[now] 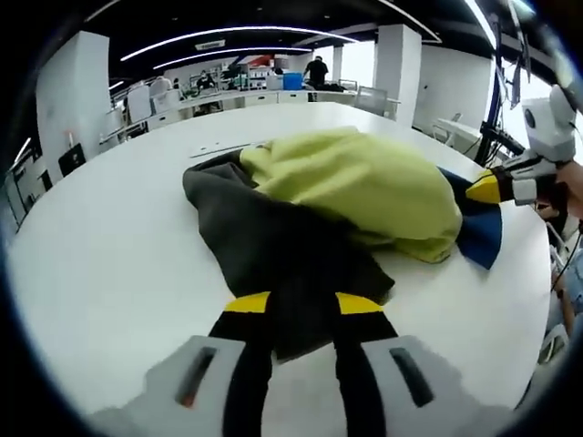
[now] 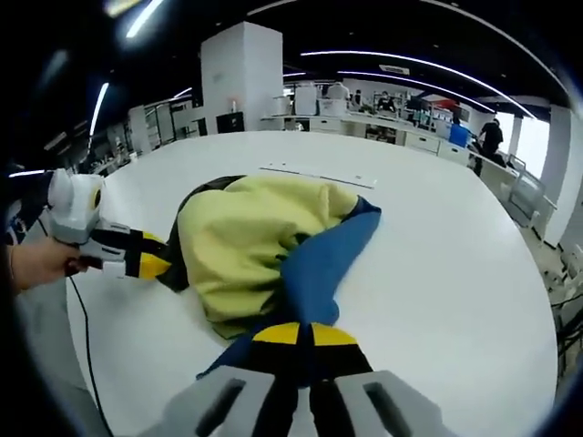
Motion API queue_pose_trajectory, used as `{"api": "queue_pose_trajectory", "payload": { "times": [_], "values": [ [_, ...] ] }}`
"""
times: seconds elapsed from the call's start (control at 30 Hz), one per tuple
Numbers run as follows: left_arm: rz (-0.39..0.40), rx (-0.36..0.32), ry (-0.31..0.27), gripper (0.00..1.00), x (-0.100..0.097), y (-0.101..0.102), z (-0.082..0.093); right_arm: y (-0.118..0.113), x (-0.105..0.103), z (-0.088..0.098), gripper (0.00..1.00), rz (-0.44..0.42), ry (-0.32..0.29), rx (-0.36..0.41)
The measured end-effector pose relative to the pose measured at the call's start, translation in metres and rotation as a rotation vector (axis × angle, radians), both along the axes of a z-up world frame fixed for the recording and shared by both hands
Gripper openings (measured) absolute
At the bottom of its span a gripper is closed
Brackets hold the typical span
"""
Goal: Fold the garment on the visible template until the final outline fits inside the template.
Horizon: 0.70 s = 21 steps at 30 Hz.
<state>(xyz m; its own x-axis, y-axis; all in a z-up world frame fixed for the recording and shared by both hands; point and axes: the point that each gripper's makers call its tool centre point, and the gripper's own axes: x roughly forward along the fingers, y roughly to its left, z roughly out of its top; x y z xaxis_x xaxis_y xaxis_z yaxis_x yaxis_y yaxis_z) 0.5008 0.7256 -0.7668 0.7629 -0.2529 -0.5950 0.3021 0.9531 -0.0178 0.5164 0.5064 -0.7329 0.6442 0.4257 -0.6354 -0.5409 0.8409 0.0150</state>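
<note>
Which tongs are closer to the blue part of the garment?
Right. The right tongs pinch the blue part; the left tongs grip the dark grey part on the opposite side.

No writing, label, brand or number can be read in either view; nothing on the cloth, the table or the far room is sharp enough to make out.

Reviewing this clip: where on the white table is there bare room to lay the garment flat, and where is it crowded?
Bare table lies between the garment and the far strip, and beside the blue part on the right gripper view's right. In the left gripper view, bare room is left of the dark part. It is crowded at the bunched garment, where the left gripper and right gripper grip its ends.
</note>
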Motion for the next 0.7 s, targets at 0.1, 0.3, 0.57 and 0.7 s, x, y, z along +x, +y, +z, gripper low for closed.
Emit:
{"api": "queue_pose_trajectory", "payload": {
  "times": [0.1,0.3,0.57,0.7],
  "values": [
    [0.015,-0.019,0.001,0.03,0.0,0.002,0.0,-0.003,0.002,0.004,0.0,-0.013,-0.02,0.002],
    [0.013,-0.003,-0.004,0.01,0.0,0.01,0.006,-0.009,0.006,0.008,0.0,-0.026,-0.035,0.006],
    [0.002,0.047,-0.035,0.0,0.003,0.041,0.027,-0.033,0.02,0.028,0.0,-0.065,-0.074,0.006],
    [-0.005,0.096,-0.056,0.0,0.01,0.064,0.038,-0.048,0.028,0.035,0.0,-0.077,-0.092,-0.029]
  ]
}}
